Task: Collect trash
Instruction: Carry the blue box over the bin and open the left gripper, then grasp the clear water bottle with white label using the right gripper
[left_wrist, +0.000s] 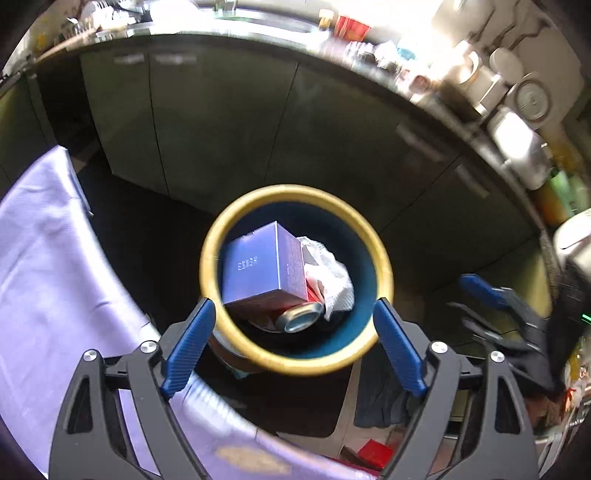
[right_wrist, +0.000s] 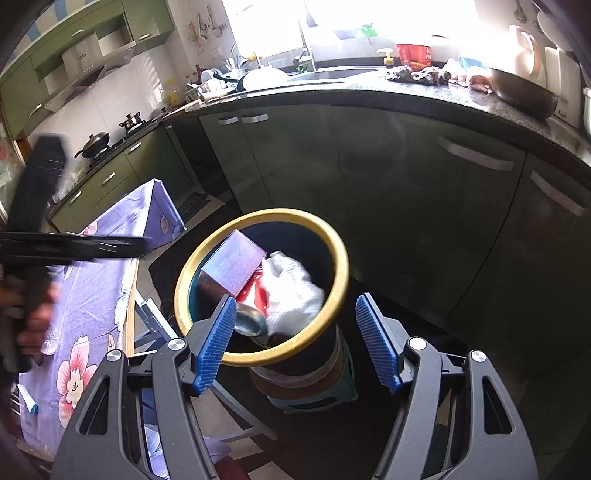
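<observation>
A dark bin with a yellow rim stands on the floor below both grippers. Inside lie a purple box, crumpled white paper and a red can with a silver end. My left gripper is open and empty above the bin. My right gripper is open and empty above the bin too. The right gripper also shows at the right edge of the left wrist view; the left gripper shows blurred at the left of the right wrist view.
A table with a purple flowered cloth stands left of the bin. Dark green kitchen cabinets with a cluttered counter run behind it. The bin sits on stacked stools.
</observation>
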